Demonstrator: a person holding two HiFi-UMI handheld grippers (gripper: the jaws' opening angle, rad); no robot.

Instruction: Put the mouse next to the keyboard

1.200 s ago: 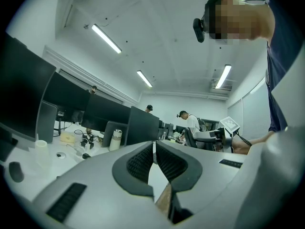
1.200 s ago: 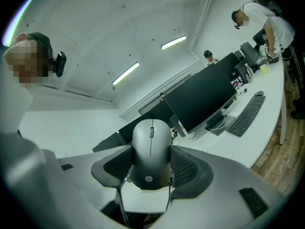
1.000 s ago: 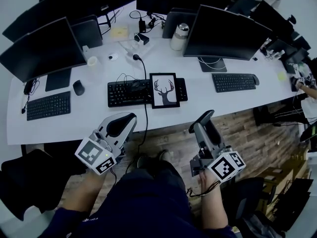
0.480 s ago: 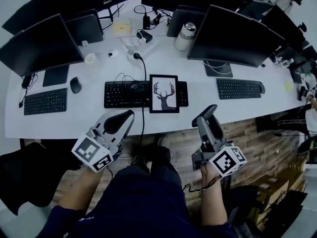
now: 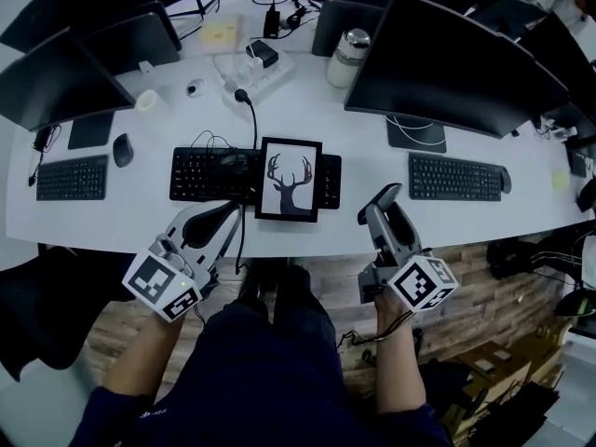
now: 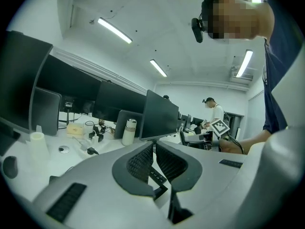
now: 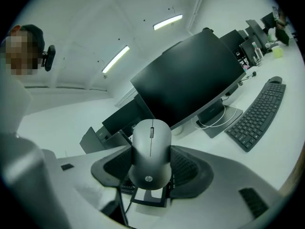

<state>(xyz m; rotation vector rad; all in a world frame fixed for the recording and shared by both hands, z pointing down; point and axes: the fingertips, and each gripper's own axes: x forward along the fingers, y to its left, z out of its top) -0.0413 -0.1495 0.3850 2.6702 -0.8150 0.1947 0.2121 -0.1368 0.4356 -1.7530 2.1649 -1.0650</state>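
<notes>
Open office, with one long white desk (image 5: 149, 226) over a wood-look floor (image 5: 317, 273). Dark monitors line the back, and the back row is cut off at the top of the head view.

Right gripper (image 5: 386, 201): pads (image 7: 188, 165) are clamped on the flanks of a grey mouse (image 7: 151, 144). Its nose points away and its tail end sticks back past the pads. It is held off the desk, over the near edge. In the head view the gripper body hides most of the mouse, so I can't make it out there.

Left gripper (image 5: 222, 217): pads (image 6: 139, 162) are closed tip to tip with nothing between them.

Outward from the fingers:
- Just beyond the left fingers is the centre keyboard (image 5: 207, 173). A framed deer picture (image 5: 288, 179) lies over its right part and covers those keys. The frame sits between the two grippers.
- Something dark with thin wires lies on that keyboard; I can't tell what it is.
- A black cable (image 5: 244, 240) drops off the desk edge right beside the left fingers.
- Beyond and right of the right fingers is the right keyboard (image 5: 454, 177), with a second mouse (image 5: 504, 181) just beside its far end. A big monitor (image 5: 447, 59) stands behind it.
- Well left of the left fingers is the left keyboard (image 5: 72, 177), with a third mouse (image 5: 122, 149) near it.
- Farther back are a steel flask (image 5: 346, 59) and a power strip (image 5: 253, 74).
</notes>
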